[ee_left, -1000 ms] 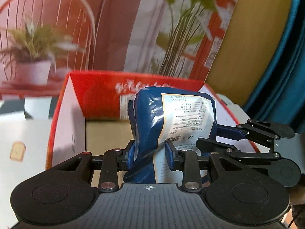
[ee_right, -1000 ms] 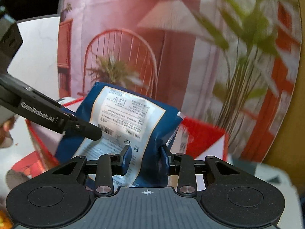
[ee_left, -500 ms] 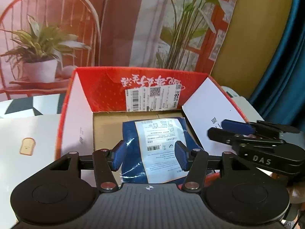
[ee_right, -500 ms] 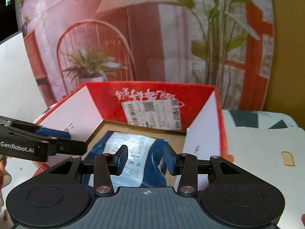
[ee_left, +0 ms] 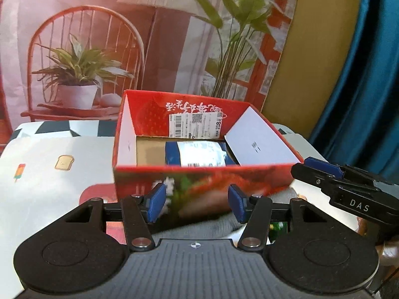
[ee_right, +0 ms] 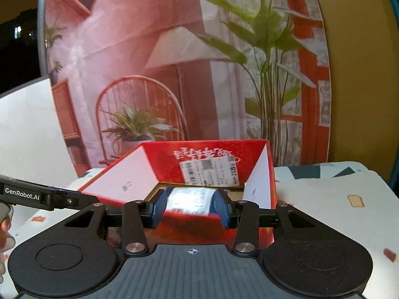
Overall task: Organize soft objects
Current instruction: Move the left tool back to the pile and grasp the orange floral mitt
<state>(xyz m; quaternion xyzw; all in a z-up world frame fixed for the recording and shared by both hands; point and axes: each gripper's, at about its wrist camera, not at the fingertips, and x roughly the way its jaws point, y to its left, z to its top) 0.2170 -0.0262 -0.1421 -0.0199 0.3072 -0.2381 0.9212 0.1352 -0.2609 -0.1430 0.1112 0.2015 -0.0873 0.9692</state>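
- Left wrist view takes in the printed backdrop [ee_left: 154,49] first, a painted scene of a red chair, a potted plant and a lamp, filling everything from 9 through 12 to 1 o'clock; a blue curtain [ee_left: 361,74] hangs at 3 o'clock.
- Below it, the table [ee_left: 49,154] carries a pale cover dotted with small pictures (a slice of toast, an ice lolly) at 9 o'clock.
- At the centre of that view stands the red cardboard box [ee_left: 204,177], open at the top, flaps up, with a white shipping label on its far inner wall.
- Inside the box lies the blue packet [ee_left: 199,154], flat on the cardboard floor with its white label upward, towards the right side as seen here.
- The left gripper [ee_left: 197,203] sits at 6 o'clock, outside the box's near wall; its jaws stand apart with nothing between the blue pads, having just been opening.
- The right gripper [ee_right: 190,208] is likewise spread and empty in its own view (the packet shows beyond the gap, not in it); its jaws too have just been opening. It appears at 3 o'clock in the left wrist view.
- A grey cloth [ee_left: 214,226] shows low at 6 o'clock, under the left gripper.
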